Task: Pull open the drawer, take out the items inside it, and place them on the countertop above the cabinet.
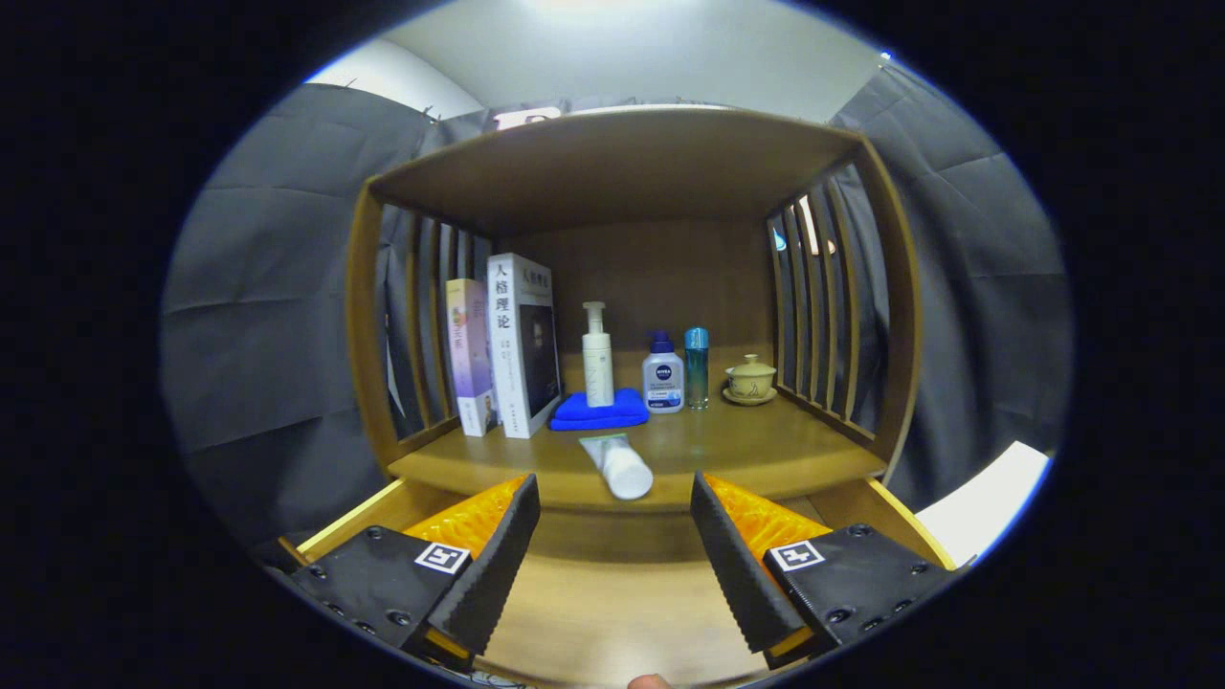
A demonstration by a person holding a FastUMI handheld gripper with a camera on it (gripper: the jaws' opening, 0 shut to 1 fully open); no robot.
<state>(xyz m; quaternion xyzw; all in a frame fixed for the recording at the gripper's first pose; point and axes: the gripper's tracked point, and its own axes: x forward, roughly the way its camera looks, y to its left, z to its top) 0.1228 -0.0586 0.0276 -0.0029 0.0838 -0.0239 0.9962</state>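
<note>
My gripper [615, 522] stands open above the pulled-out wooden drawer [612, 612], with nothing between its fingers. The drawer's floor below the fingers looks bare. Just beyond the fingertips, a white tube [619, 464] lies on the wooden countertop [746, 450] near its front edge, cap end pointing toward me. Further back on the countertop, a folded blue cloth [598, 410] carries a white pump bottle [597, 359].
Two upright books [502, 344] stand at the back left of the countertop. A small white-and-blue bottle [662, 378], a slim teal bottle [697, 366] and a lidded tea cup on a saucer [750, 380] stand at the back right. Slatted side walls and a wooden top enclose the shelf.
</note>
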